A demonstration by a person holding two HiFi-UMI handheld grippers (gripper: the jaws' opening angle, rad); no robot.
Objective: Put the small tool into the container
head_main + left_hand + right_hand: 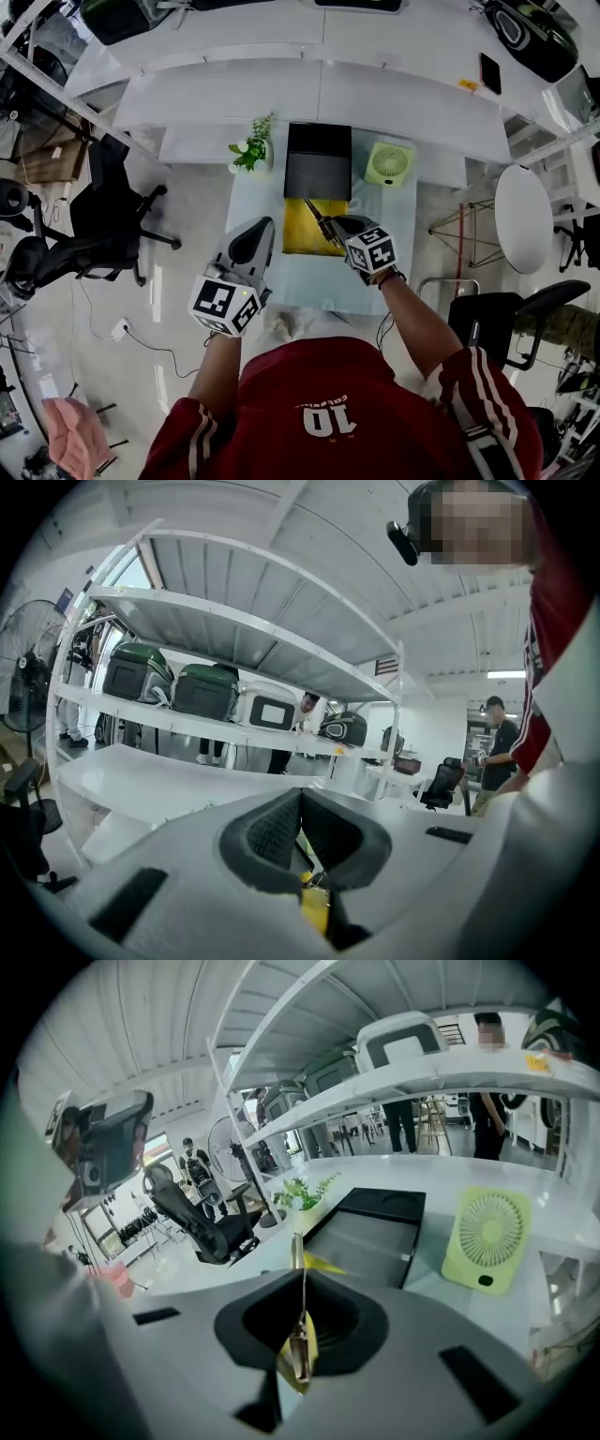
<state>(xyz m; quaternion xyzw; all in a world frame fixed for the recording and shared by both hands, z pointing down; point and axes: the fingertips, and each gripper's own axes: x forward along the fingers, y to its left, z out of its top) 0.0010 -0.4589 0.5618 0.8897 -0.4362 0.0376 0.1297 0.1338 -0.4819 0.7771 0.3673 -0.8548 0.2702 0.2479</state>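
Small tool (298,1340): 1, in right tongs (300,1279) | container (318,161): 1 | left tongs (300,797): empty

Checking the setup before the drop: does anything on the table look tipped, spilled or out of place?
Nothing stands out. The plant and fan stand upright on either side of the black container, the yellow mat lies flat in front of it, and the right gripper pinches the small tool over the mat.
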